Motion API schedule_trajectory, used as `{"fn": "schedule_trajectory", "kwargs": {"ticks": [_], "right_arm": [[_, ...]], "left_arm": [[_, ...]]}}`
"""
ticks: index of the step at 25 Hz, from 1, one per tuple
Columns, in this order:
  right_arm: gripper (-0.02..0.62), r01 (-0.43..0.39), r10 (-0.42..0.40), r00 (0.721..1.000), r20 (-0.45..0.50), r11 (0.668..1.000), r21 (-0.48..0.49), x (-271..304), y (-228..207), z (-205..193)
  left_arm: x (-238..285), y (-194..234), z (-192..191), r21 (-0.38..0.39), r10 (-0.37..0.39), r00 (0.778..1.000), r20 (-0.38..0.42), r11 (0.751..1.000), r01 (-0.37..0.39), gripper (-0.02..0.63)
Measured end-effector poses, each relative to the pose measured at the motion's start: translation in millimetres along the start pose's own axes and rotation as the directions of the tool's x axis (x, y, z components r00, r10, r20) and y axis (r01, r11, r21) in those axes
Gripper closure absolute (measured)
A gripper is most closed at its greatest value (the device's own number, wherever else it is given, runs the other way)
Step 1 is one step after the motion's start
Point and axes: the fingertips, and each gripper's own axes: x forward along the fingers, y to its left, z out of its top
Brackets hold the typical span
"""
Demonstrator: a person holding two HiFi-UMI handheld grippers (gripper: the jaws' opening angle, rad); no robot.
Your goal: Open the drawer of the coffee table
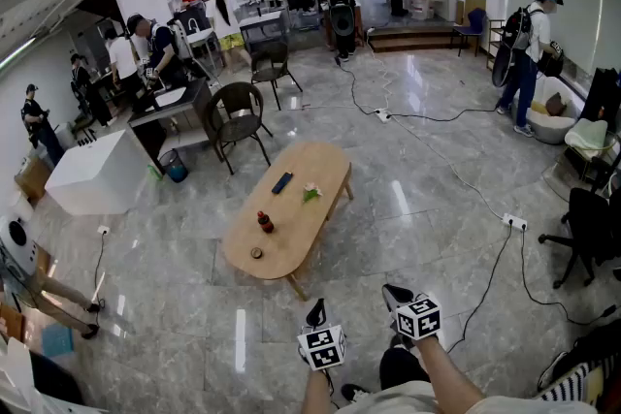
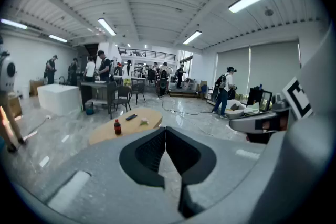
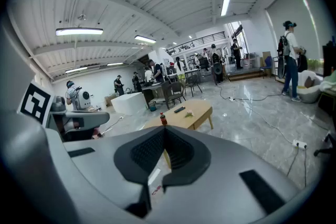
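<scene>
"Has the drawer been opened yet?"

"Not that I can see. The coffee table (image 1: 325, 165) is out in the middle of the floor, and the person is standing well short of its near end. No drawer shows from any angle. Nothing sticks out from under the tabletop (image 1: 291, 220), and I can't tell which side the drawer is on."

"So the whole job is left to do?"

"I'd say so. They have to walk up to the coffee table, find the drawer front, take hold of it and pull. None of that has begun."

"Is anything in the way on top?"

"Just small things. There's a bottle (image 1: 264, 222) toward the near end and a little round thing (image 1: 256, 253) closer in. A dark remote (image 1: 281, 182) lies past the bottle, with something white and green (image 1: 310, 193) beside it. I doubt they matter for a drawer."

"And the hands?"

"The left gripper (image 1: 316, 310) and the right gripper (image 1: 396, 294) are side by side, low in front of the person. Both are on the near side of the coffee table and well apart from it. They point toward it and tip a little downward, with the forearms behind them. Each gripper is pinched closed, pads meeting, with nothing between them. I reckon one will have to spread open before it can take a handle."
</scene>
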Motion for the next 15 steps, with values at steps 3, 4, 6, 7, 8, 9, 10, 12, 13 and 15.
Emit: {"fn": "schedule_trajectory", "kwargs": {"ticks": [3,4,6,7,8,9,10,12,13,15], "right_arm": [[0.580,0.030,-0.031,0.998,0.063,0.999,0.020,27.2,-18.9,41.4],[0.580,0.043,-0.047,0.995,0.082,0.998,0.056,36.9,-25.2,54.7],[0.580,0.052,-0.070,0.991,0.115,0.987,0.149,51.0,-30.3,76.1],[0.580,0.047,-0.070,0.990,0.123,0.983,0.178,53.4,-27.7,81.6],[0.580,0.040,-0.063,0.991,0.120,0.981,0.189,52.8,-23.5,82.2],[0.580,0.030,-0.051,0.993,0.106,0.981,0.189,50.4,-19.7,77.6],[0.580,0.020,-0.036,0.996,0.084,0.982,0.185,47.9,-18.4,68.6],[0.580,0.008,-0.014,1.000,0.028,0.982,0.187,45.0,-28.1,46.1],[0.580,0.006,-0.007,1.000,0.009,0.981,0.195,44.1,-38.3,39.3],[0.580,-0.016,0.016,1.000,0.005,0.977,0.212,40.3,-58.9,40.3]], "left_arm": [[36.8,-7.5,52.2,0.008,-0.057,0.997,0.055,0.998,0.056,0.595],[48.8,-13.6,67.3,0.005,-0.083,0.994,0.070,0.997,0.083,0.595],[69.8,-32.6,88.4,0.036,-0.134,0.988,0.081,0.991,0.132,0.595],[77.0,-41.5,93.8,0.057,-0.139,0.987,0.079,0.989,0.135,0.595],[81.0,-48.1,96.5,0.059,-0.126,0.989,0.077,0.991,0.122,0.595],[81.2,-53.2,96.7,0.033,-0.108,0.991,0.076,0.994,0.106,0.595],[78.5,-57.5,94.2,-0.014,-0.092,0.993,0.074,0.996,0.093,0.595],[70.9,-64.2,80.7,-0.113,-0.063,0.996,0.062,0.991,0.069,0.595],[69.7,-67.0,71.6,-0.140,-0.050,0.998,0.049,0.988,0.057,0.595],[75.2,-73.0,52.1,-0.123,-0.040,0.999,-0.002,0.992,0.039,0.595]]}}
